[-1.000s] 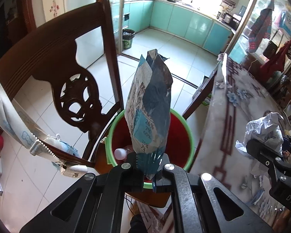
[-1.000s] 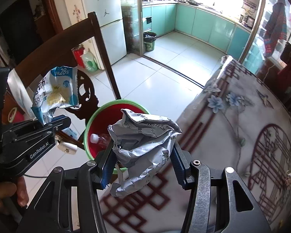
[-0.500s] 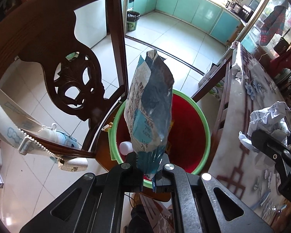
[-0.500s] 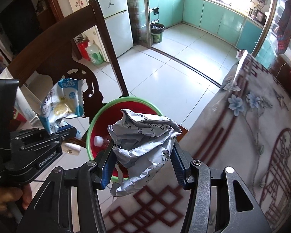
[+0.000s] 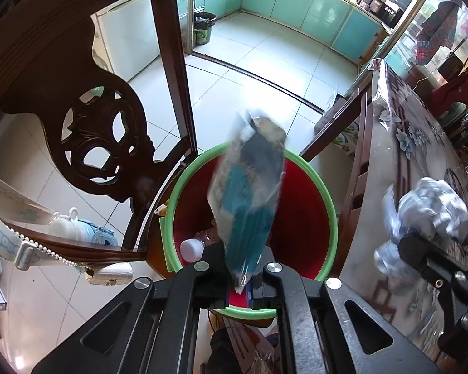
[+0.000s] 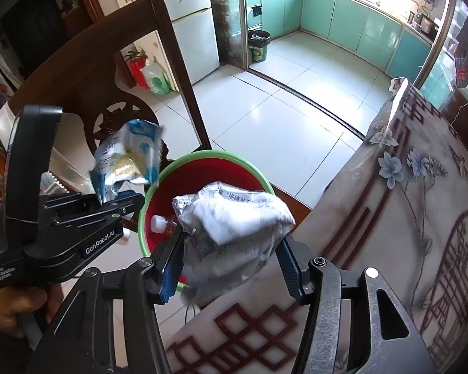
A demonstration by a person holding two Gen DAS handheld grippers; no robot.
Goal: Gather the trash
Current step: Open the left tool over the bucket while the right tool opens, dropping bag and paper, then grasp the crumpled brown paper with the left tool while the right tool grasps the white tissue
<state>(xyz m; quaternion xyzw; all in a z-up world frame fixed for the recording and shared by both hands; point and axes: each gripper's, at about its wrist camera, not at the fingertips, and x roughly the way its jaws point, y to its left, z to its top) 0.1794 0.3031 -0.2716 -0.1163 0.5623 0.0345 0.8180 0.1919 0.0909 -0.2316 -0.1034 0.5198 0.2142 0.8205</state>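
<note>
A carved wooden chair stands at the left, with a white and blue bottle on the tiled floor behind its back. Just beside the chair sits a red bin with a green rim; inside it lies a clear plastic bottle with a white cap, low against the left wall of the bin. The left gripper hangs over the near edge of the bin, and its jaws stand a little apart with the bottom of a blue and white snack bag between them; the bag is blurred and tilted over the bin's mouth, and I cannot tell whether the fingers pinch it or only flank it. From the right wrist view the same snack bag shows its crumpled side above the left gripper, just left of the bin's rim, with the person's hand on the handle below. To the right, the right gripper is clamped on a crumpled grey wrapper, its blue-padded fingers pressing both sides. The wrapper hangs over the bin's near right edge and the edge of the table, which is covered in a flower-patterned cloth. Far back, in the kitchen doorway, stands a dark waste basket beside a white fridge.
</note>
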